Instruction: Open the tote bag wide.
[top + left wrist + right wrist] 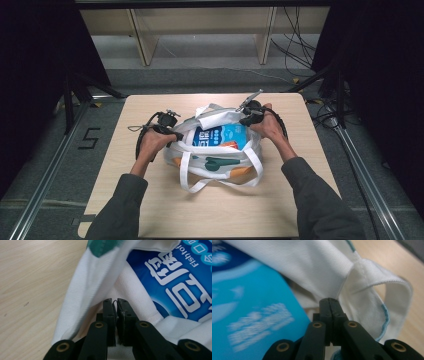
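A white cloth tote bag (220, 172) with a dark green print lies in the middle of the wooden table (150, 210), its mouth held apart. Inside it is a blue printed package (220, 136) with something orange beside it. My left gripper (176, 135) is at the bag's left rim. In the left gripper view the gripper (115, 301) is pinched together on a thin fold of the white cloth (85, 290), next to the package (180, 285). My right gripper (245, 120) is at the right rim. In the right gripper view the gripper (329, 300) is pressed shut on the cloth (317, 265) where a seam meets it.
The bag's two long handles (200, 185) trail toward the near edge of the table. Bare tabletop (30, 290) lies to the left and front. Beyond the far edge are wooden shelf legs (142, 45), and cables (300, 50) lie on the floor at the right.
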A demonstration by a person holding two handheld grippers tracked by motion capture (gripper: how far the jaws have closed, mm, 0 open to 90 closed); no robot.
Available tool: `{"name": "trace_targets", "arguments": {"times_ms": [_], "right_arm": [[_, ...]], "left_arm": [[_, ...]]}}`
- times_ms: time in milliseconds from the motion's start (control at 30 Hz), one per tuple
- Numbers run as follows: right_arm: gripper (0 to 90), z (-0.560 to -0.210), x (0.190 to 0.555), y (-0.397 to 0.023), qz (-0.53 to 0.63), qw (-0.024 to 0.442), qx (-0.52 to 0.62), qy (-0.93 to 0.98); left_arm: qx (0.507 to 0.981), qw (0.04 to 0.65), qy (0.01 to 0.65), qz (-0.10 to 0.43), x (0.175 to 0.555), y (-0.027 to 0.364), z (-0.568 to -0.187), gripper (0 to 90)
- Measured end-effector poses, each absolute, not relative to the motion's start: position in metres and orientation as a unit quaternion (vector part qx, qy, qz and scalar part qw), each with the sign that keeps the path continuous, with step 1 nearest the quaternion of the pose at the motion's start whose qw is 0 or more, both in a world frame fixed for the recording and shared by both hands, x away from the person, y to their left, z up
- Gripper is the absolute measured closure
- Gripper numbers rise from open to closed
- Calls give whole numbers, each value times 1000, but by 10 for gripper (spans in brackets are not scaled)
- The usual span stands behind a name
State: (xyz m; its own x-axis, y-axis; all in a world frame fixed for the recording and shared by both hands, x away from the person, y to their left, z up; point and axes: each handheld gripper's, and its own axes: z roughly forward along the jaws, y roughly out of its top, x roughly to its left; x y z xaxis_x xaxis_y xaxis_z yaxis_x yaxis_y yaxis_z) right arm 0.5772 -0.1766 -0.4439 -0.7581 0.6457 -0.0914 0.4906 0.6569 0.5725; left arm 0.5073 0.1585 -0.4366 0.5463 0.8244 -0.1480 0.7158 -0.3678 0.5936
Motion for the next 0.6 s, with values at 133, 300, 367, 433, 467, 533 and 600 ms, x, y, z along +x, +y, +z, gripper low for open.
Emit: {"name": "trace_targets", "arguments": {"times_ms": [133,300,367,433,467,533,600], "right_arm": [[900,-475,586,-184,264,105,370,884],[900,-453,582,-184,268,125,351,888],[900,-436,577,-186,281,144,345,884],[900,-420,571,-188,311,149,350,871],[900,-414,566,-186,317,150,352,868],[900,-400,550,-177,334,138,337,869],[900,-393,532,-164,342,113,277,891]], "left_arm": [[806,326,485,90,503,179,-435,891],[803,325,491,92,500,189,-433,891],[805,324,485,105,499,184,-430,863],[807,334,474,111,496,177,-424,818],[805,344,469,113,495,171,-420,818],[810,351,456,117,497,162,-412,818],[815,353,445,113,504,147,-406,813]]}}
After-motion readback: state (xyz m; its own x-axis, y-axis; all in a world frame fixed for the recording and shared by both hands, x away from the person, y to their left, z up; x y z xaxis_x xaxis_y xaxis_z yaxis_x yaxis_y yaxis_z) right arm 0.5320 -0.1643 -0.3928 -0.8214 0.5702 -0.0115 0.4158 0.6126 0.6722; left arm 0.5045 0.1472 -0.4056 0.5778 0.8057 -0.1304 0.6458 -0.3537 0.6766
